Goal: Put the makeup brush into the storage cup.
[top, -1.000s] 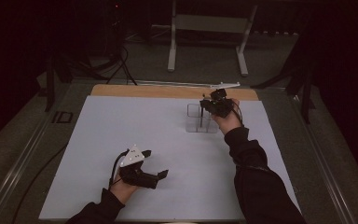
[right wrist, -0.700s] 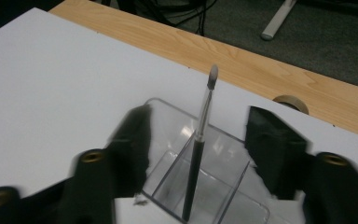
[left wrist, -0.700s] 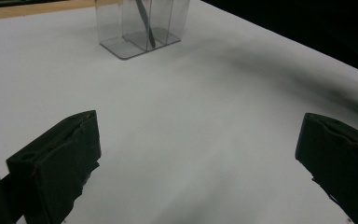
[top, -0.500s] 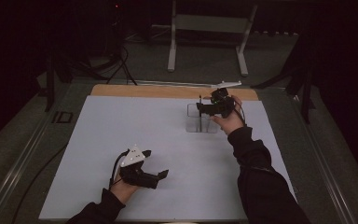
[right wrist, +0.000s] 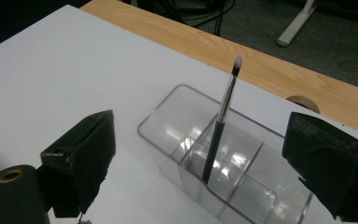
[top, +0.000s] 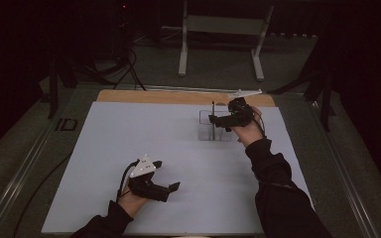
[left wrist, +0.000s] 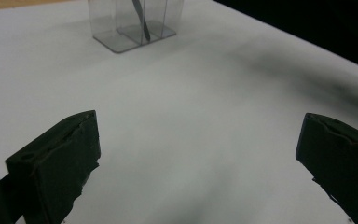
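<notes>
Left gripper: resting low on the white bench at the near side, held in the person's left hand. Its jaws stand wide apart with nothing between them; in the left gripper view only bare bench lies between the jaws. The clear organizer stands well ahead of this gripper, far off across the bench.

Right gripper: held above the bench at the far side, in the person's right hand. Its jaws have just been opening and now stand fully wide, gripping nothing. In the right gripper view the organizer sits just ahead of and below the jaws, between them. A brush stands in the organizer's middle compartment, leaning slightly, pale tip uppermost, free of both jaws. Beyond the organizer runs the bench's wooden edge.
</notes>
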Action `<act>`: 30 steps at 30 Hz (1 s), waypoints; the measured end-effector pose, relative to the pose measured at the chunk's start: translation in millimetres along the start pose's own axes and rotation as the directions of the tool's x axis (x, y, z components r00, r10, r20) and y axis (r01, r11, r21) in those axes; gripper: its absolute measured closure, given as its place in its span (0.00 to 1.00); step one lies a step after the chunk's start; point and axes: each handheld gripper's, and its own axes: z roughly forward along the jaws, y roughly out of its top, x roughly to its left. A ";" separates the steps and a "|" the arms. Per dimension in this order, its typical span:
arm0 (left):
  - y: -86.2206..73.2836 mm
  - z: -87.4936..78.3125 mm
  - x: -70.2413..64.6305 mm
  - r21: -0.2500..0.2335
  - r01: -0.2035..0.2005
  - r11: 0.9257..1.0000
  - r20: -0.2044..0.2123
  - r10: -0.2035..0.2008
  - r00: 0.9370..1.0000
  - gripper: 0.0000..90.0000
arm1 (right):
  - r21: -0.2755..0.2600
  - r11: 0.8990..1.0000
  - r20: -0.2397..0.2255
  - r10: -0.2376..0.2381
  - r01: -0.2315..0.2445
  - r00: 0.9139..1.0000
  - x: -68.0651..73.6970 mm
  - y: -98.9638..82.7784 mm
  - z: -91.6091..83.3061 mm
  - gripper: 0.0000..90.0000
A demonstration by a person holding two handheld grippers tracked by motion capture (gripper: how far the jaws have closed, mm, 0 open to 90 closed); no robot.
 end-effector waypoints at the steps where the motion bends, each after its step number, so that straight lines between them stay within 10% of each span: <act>1: 0.0 -0.3 -0.3 0.001 0.001 1.000 0.004 -0.001 1.000 0.01 | -0.009 1.000 0.013 -0.012 0.012 1.000 0.7 -1.4 -2.4 0.13; 9: 3.3 -2.0 -2.6 0.004 -0.002 1.000 0.017 0.002 1.000 0.01 | -0.022 0.998 0.038 -0.061 0.062 0.997 6.6 -17.8 -18.2 0.13; 30: 10.6 -11.2 -0.2 0.042 -0.047 0.998 0.111 0.042 0.993 0.01 | -0.043 0.996 -0.130 -0.081 0.076 0.988 16.2 -83.9 -45.0 0.15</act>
